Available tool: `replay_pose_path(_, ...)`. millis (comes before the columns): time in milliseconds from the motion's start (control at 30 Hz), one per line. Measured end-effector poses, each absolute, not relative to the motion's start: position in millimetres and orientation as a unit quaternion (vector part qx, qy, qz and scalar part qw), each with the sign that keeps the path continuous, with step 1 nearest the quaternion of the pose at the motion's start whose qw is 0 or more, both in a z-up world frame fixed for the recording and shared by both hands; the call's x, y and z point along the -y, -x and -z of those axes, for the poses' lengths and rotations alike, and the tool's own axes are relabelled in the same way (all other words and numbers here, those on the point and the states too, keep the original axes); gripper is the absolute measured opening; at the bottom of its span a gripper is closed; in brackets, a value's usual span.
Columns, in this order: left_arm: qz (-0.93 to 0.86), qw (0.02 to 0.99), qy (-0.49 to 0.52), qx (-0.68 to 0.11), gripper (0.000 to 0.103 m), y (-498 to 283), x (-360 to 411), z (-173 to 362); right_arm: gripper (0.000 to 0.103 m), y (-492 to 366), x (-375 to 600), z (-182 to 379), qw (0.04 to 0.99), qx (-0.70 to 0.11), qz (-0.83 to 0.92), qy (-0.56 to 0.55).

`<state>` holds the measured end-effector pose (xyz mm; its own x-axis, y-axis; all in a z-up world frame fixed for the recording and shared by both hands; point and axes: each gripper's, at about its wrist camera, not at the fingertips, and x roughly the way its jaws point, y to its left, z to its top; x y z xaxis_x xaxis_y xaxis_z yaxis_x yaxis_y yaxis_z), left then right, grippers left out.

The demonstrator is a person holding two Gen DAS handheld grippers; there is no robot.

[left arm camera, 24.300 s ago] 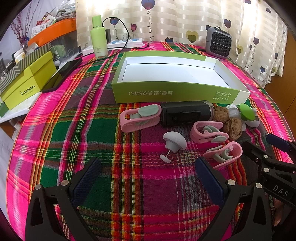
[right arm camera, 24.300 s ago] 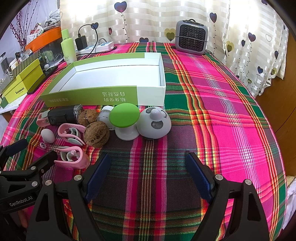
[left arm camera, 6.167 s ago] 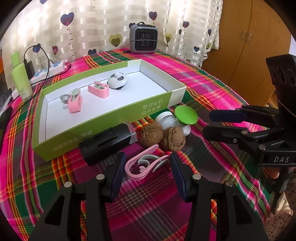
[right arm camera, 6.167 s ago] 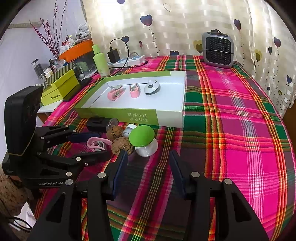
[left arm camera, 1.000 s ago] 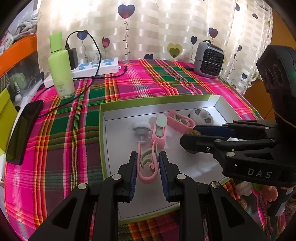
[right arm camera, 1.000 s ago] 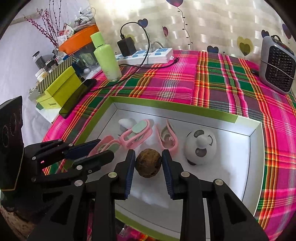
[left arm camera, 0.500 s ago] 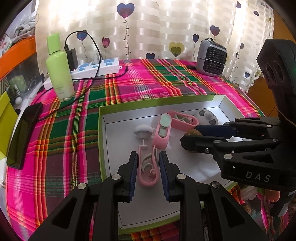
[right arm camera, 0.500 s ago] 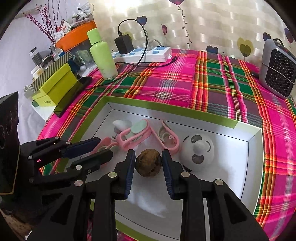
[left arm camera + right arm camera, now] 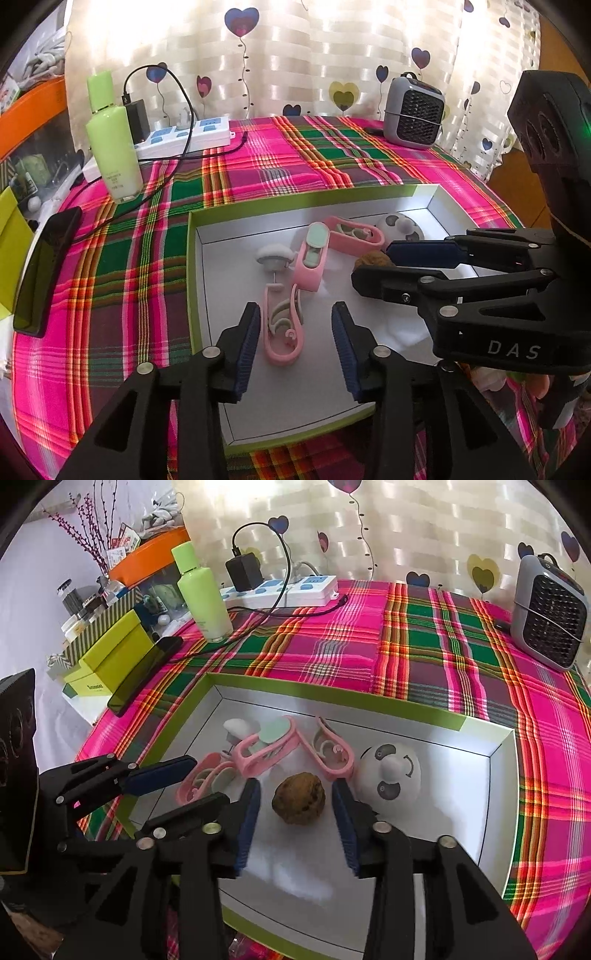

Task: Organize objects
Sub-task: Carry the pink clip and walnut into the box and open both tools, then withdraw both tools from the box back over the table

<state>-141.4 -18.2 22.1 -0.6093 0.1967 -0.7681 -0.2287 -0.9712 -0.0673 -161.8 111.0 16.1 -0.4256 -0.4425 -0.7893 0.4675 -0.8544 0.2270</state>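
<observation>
My left tongs (image 9: 295, 343) have just opened around the pink clip (image 9: 282, 328); my right tongs (image 9: 295, 812) have just opened around the walnut (image 9: 298, 803), gripping neither.

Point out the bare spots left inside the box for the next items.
Free: the white floor of the box right of the panda toy, and the near strip below the walnut. Crowded: the far left, where three pink clips and a small white knob cluster.

Bright backlight through the curtain (image 9: 332, 55); fisheye-bent, dark-cornered edges.
</observation>
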Motion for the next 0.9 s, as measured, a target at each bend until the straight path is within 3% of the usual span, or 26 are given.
replay_pose_path(433,-0.901,0.115,0.418,0.000,0.051,121.2,28.4,-35.2,0.043,137.4,-128.3,-38.7,0.259,0.013,0.860,-0.439)
replay_pose_path(900,-0.912,0.126,0.390,0.021,0.051,73.2,37.1,-56.6,0.043,79.8,-154.2,-58.3,0.238,0.014,0.884,-0.403)
